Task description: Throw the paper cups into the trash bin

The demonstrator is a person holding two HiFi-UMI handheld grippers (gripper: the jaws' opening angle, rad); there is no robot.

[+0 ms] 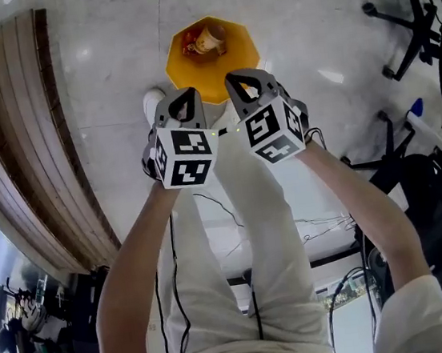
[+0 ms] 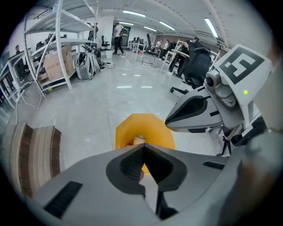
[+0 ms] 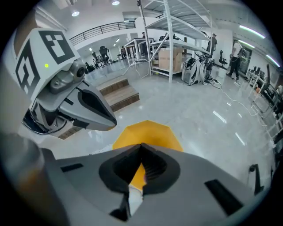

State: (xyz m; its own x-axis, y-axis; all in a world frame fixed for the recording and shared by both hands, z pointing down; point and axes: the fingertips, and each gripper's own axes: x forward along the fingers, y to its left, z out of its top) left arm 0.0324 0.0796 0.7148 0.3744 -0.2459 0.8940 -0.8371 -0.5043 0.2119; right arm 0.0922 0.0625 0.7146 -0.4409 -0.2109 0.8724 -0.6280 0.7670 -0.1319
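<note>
Head view: the left claw (image 1: pixel 185 97) and right claw (image 1: pixel 245 80) hang side by side over the yellow bin (image 1: pixel 177 60) on the floor (image 1: pixel 109 65), with cups (image 1: pixel 207 40) lying inside it. Left gripper view: jaws together, nothing between them, bin beyond. Right gripper view: jaws together and empty, bin just past the tips

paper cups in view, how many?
1 that I can make out: a paper cup inside the yellow trash bin on the floor. More may be hidden in the bin.

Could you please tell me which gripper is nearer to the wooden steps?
Left. The left gripper sits on the side of the wooden steps; the right gripper is beyond it, farther off.
</note>
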